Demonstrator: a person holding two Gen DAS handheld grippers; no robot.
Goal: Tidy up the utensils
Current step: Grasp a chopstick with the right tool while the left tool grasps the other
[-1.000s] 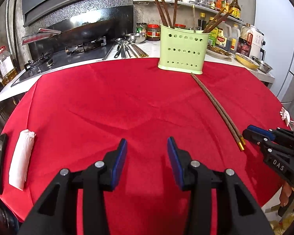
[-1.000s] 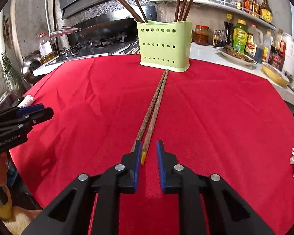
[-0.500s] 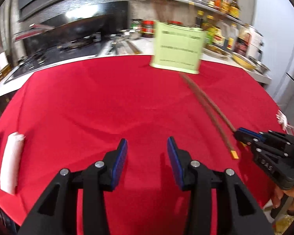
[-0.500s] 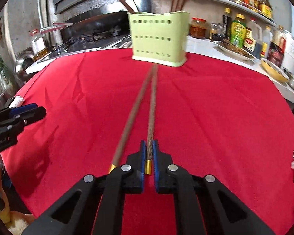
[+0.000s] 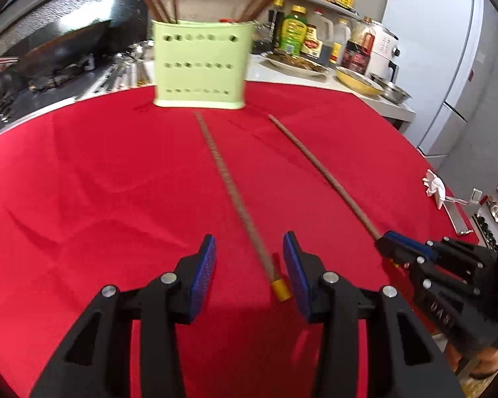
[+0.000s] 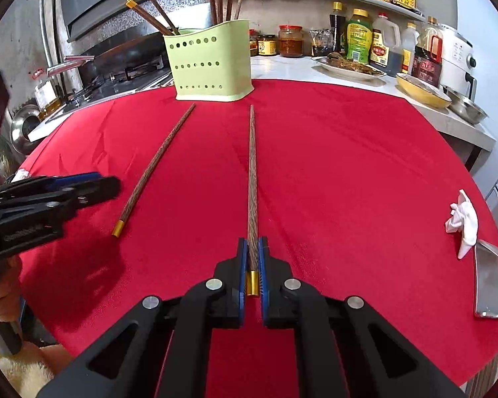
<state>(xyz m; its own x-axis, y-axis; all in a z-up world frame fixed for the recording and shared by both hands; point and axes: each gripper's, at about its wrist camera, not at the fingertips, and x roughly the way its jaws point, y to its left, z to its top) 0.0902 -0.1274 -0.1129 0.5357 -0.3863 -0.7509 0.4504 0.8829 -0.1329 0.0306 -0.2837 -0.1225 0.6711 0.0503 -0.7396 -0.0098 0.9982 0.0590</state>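
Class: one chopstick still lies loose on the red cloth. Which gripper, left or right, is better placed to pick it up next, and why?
Left. The left gripper has open jaws straddling the loose chopstick near its gold end. The right gripper is already shut on the other chopstick.

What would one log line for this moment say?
right gripper: shut on right chopstick | left gripper: open around left chopstick | green holder: upright, behind | red cloth
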